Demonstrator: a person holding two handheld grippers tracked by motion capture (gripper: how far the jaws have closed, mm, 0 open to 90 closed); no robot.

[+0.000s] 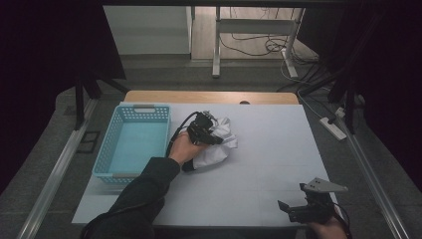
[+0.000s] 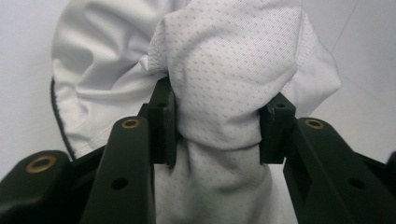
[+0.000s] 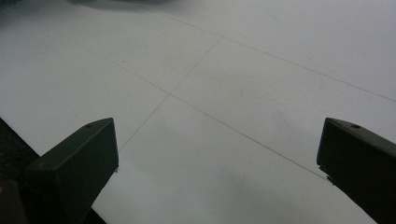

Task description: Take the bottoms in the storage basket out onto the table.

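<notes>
Left gripper (image 1: 211,130) pinches a bunched fold of the white cloth (image 1: 219,144) near the middle of the table (image 1: 268,149). Its own view shows both pads pressed into the mesh fabric (image 2: 224,84), a thick wad squeezed between them, with smoother folds of the same cloth spilling out to the left and a thin dark hem along one edge. From above, the cloth lies crumpled on the white tabletop just right of the blue basket (image 1: 133,144), touching the person's left hand (image 1: 185,148). The basket stands at the table's left side. Right gripper (image 1: 303,206) rests low at the near right corner of the table, well apart from the cloth; its jaws stand wide apart over bare white surface (image 3: 210,93), nothing between them.
</notes>
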